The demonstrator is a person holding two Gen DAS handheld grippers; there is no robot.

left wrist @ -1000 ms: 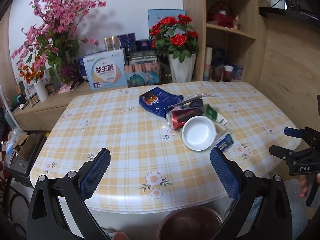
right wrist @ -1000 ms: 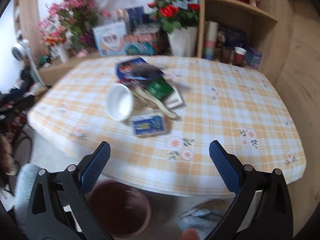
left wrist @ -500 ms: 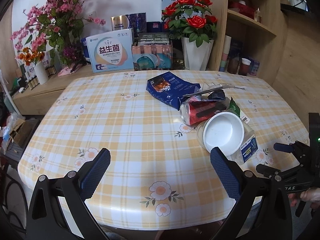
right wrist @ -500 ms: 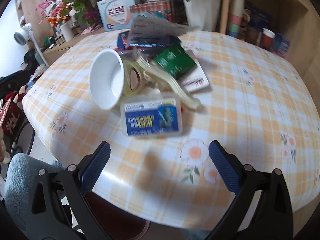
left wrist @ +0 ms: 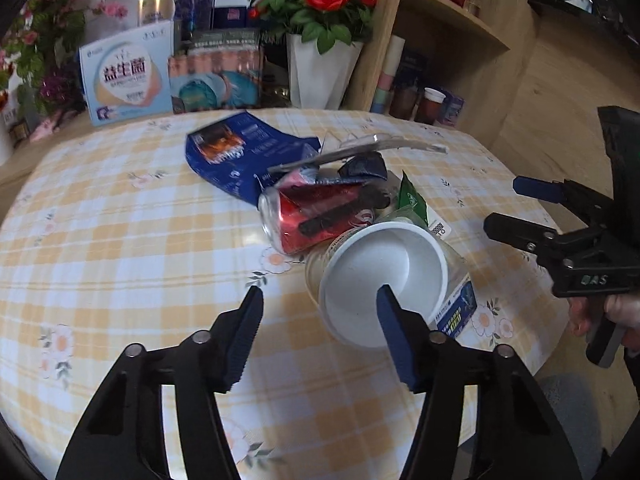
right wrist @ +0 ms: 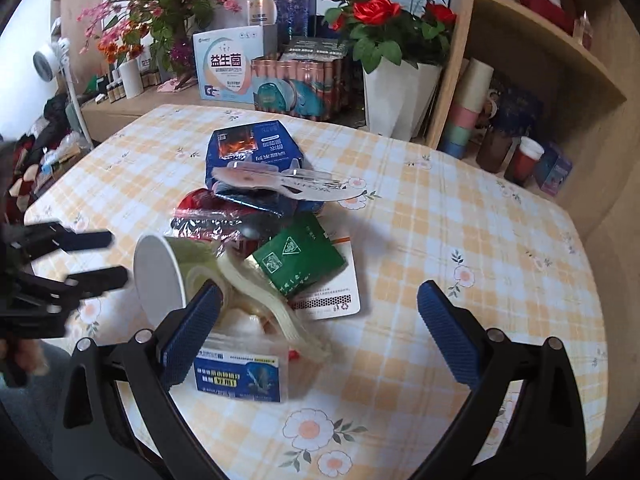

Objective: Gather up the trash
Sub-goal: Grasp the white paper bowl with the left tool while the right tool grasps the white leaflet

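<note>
White paper cup (left wrist: 384, 276) lies on its side among the trash heap on the checked table (left wrist: 120, 240); left gripper (left wrist: 320, 320) hovers just before it, jaws closing on nothing, seemingly; right gripper (right wrist: 320, 316) spread wide, empty

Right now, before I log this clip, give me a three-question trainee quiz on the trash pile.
1. True or false: the red can stands upright.
2. The paper cup mouth faces which gripper: A left, B right?
3. What colour is the packet lying on the white card?

Key: 1 false, it lies on its side. 2 A. 3 green.
</note>
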